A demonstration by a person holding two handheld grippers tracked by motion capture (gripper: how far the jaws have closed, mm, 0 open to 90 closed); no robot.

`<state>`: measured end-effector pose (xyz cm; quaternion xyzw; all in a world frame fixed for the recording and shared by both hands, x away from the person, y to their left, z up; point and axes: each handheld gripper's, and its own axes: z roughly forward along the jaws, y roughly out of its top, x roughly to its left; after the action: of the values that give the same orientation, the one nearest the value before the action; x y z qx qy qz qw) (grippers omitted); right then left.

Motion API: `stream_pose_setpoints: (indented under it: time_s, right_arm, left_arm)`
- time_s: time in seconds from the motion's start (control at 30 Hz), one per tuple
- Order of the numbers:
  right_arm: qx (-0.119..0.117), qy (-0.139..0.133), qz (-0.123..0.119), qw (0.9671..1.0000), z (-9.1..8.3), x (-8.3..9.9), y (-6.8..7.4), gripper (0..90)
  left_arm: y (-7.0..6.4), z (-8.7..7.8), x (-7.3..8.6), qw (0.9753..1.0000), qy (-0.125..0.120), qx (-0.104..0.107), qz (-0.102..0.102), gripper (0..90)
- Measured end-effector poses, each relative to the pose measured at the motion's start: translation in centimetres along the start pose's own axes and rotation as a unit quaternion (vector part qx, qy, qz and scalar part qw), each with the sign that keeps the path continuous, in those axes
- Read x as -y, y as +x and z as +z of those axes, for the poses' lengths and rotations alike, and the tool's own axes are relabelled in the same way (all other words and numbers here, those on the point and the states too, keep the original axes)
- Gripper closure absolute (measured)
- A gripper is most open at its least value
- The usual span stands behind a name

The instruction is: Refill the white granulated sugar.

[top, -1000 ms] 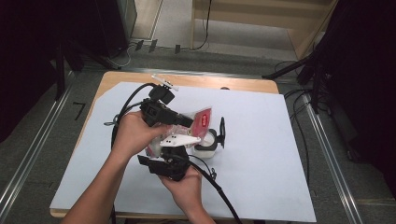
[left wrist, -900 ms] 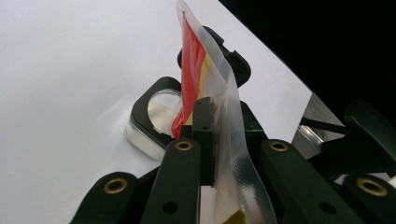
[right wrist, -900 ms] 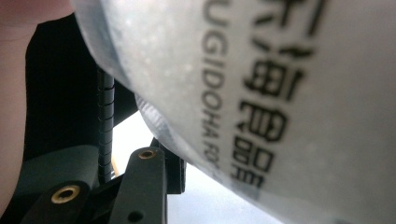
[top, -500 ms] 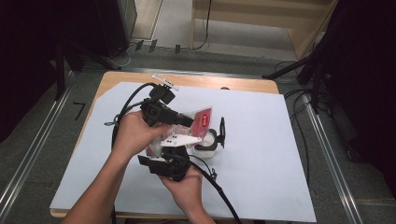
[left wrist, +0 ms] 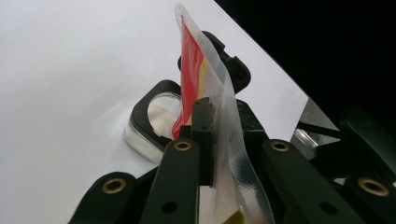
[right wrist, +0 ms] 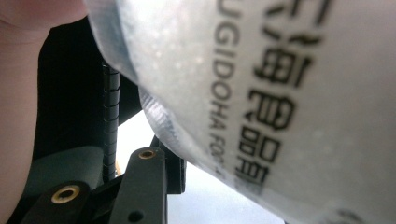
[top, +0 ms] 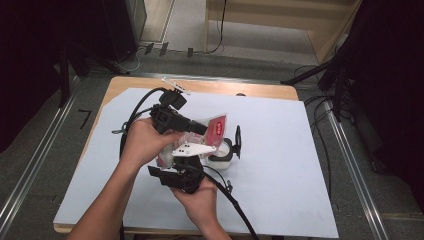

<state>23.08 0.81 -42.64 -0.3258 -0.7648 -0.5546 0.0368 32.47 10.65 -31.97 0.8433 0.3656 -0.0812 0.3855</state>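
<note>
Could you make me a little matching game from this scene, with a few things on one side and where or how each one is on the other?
Things:
1. plastic food pouch
2. left hand-held gripper
3. round tin with black clip
4. white sheet

States:
A. covers the wooden tabletop
B. rests on the sheet, just beyond the hands
C. held up off the table, red print on it
D. jaws closed on a clear plastic edge

Pairs: 1-C, 2-D, 3-B, 4-A
</note>
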Motion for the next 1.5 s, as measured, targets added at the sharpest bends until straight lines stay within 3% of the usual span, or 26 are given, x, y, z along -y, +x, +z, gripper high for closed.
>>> stream_pose_setpoints:
  time_s: [0.9,1.1,1.23,1.5]
  right_arm:
    - [-0.003,0.010,-0.002,0.9999,0.3,-0.2,-0.1,61.6]
    - [0.005,0.009,-0.015,0.9998,0.4,0.1,-0.2,63.0]
    - [0.001,0.005,-0.010,0.9999,0.6,0.3,-0.4,63.1]
    - [0.011,0.011,-0.031,0.9994,1.1,0.9,-0.4,63.2]
  left_arm:
    - [0.3,-0.1,0.0,1.0000,0.000,-0.004,0.004,82.7]
    - [0.4,0.0,0.2,1.0000,0.002,-0.002,0.001,83.0]
    - [0.5,-0.1,0.3,1.0000,0.002,0.002,0.000,83.5]
    - [0.8,-0.5,0.7,0.9999,0.013,0.008,-0.006,83.2]
